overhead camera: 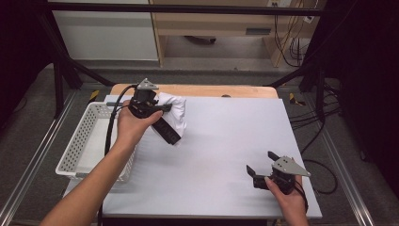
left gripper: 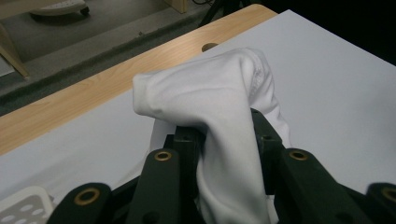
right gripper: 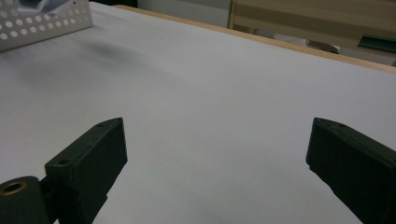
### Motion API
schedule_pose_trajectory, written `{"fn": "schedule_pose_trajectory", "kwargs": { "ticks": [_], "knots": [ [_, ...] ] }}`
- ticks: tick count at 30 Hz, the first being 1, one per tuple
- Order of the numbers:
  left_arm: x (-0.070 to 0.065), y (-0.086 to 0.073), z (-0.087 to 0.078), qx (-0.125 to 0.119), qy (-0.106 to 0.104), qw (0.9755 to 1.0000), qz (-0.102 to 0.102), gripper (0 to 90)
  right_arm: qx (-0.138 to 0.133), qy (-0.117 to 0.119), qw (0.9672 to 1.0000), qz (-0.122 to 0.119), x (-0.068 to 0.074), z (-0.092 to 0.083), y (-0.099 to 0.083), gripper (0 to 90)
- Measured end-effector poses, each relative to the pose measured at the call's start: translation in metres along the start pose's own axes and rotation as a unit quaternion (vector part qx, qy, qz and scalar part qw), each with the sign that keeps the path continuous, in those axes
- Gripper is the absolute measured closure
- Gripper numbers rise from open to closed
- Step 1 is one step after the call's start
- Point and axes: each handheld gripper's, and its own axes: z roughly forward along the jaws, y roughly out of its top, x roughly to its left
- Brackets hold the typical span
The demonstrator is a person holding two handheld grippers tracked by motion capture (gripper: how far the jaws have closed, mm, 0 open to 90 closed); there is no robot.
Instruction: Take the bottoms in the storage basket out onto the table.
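Cloth (left gripper: 219, 107) — white, bunched — sits clamped between the jaws of the left gripper (left gripper: 224, 140), draping over and past their tips, lifted above the white table sheet (overhead camera: 226, 141). Just to that gripper's left stands a perforated white basket (overhead camera: 89, 127). Well apart, the right gripper (overhead camera: 263, 169) hangs with jaws spread wide — nothing between them
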Motion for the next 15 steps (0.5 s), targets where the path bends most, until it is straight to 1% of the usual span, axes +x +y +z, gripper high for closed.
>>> {"fn": "schedule_pose_trajectory", "kwargs": {
  "ticks": [3, 4, 9, 10, 15],
  "knots": [
    [-0.004, -0.004, 0.006, 0.004, -0.005, 1.0, -0.001, 69.2, 0.0, 0.0, 1.0, 0.0, 0.0, 0.0, 0.0, 5.6],
    [-0.005, -0.005, 0.008, 0.008, -0.004, 1.0, 0.003, 69.2, 0.0, 0.0, 1.0, -0.001, 0.0, 0.0, 0.0, 5.6],
    [-0.012, -0.012, 0.018, 0.019, -0.011, 0.9998, 0.004, 69.2, 0.001, 0.0, 1.0, 0.0, 0.0, 0.001, 0.0, 5.6],
    [-0.015, -0.014, 0.022, 0.022, -0.017, 0.9996, 0.004, 69.2, 0.001, 0.0, 1.0, 0.0, 0.0, 0.001, 0.0, 5.6],
    [-0.024, -0.022, 0.033, 0.031, -0.027, 0.9992, 0.004, 69.1, 0.002, 0.001, 1.0, -0.001, 0.0, 0.001, 0.0, 5.6]
  ]
}}
